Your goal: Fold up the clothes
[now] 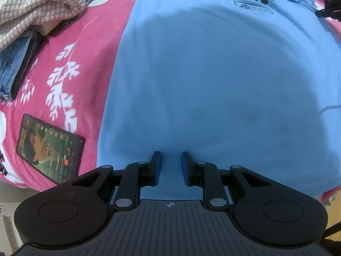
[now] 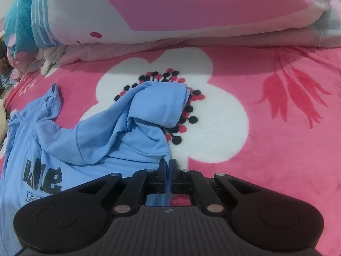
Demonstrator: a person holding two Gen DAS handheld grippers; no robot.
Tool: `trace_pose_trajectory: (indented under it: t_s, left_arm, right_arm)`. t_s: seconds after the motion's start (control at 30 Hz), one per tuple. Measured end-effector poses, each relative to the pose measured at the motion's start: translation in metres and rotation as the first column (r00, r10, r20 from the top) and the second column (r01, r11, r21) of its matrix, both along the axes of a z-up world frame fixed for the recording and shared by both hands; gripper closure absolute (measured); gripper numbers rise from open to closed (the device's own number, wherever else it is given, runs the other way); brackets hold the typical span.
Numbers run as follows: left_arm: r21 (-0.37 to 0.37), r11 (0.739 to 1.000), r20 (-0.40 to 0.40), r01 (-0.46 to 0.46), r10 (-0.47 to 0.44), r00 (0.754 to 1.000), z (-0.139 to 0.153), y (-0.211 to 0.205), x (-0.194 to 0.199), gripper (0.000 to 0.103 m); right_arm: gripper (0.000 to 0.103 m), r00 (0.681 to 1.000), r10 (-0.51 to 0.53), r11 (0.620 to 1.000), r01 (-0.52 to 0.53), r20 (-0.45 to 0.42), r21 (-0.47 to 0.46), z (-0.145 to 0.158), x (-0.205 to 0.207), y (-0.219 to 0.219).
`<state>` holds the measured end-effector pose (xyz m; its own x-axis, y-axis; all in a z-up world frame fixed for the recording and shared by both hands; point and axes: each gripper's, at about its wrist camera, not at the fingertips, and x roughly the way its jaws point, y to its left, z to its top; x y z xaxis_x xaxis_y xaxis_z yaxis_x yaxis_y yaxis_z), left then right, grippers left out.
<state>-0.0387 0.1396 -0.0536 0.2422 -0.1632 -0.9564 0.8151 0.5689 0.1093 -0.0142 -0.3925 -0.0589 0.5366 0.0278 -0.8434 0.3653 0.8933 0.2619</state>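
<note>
A light blue T-shirt (image 1: pixel 213 74) with black lettering lies flat on the pink flowered blanket (image 1: pixel 89 38). My left gripper (image 1: pixel 171 160) hovers at its near hem, the jaws standing a little apart; flat fabric lies between them and the pads do not press on it. In the right wrist view the same T-shirt (image 2: pixel 85 140) is bunched, with one sleeve (image 2: pixel 162 104) rumpled on a white flower. My right gripper (image 2: pixel 167 163) is shut on the shirt's edge just below that sleeve, and a strip of blue cloth shows between the fingers.
A phone (image 1: pixel 50 149) with a lit screen lies left of the shirt near the bed's edge. Folded jeans (image 1: pixel 15 64) and a checked cloth (image 1: pixel 38 4) are piled at far left. A folded pink and white quilt (image 2: pixel 191 10) fills the back.
</note>
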Motion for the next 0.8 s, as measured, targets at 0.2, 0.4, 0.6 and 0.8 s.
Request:
trace_pose_trajectory:
  t_s: [0.2, 0.4, 0.6, 0.8]
  left_arm:
    - [0.008, 1.000, -0.003, 0.011, -0.011, 1.000, 0.000, -0.001, 0.000, 0.082]
    - [0.006, 1.000, -0.008, 0.012, -0.012, 1.000, 0.001, 0.000, -0.001, 0.081]
    - [0.005, 1.000, 0.006, 0.018, -0.018, 1.000, 0.000, 0.000, -0.003, 0.080]
    - [-0.004, 1.000, 0.009, -0.006, 0.006, 1.000, 0.000, 0.001, -0.006, 0.079]
  right_arm:
    - [0.073, 1.000, 0.020, 1.000, -0.020, -0.010, -0.024, 0.040, -0.030, -0.013]
    - [0.076, 0.944, 0.329, 0.943, -0.326, -0.032, 0.072, 0.056, -0.083, 0.025]
    - [0.082, 0.854, 0.493, 0.870, -0.477, -0.167, 0.128, 0.022, -0.135, 0.057]
    - [0.094, 0.856, 0.462, 0.884, -0.465, -0.233, 0.045, 0.033, -0.169, 0.056]
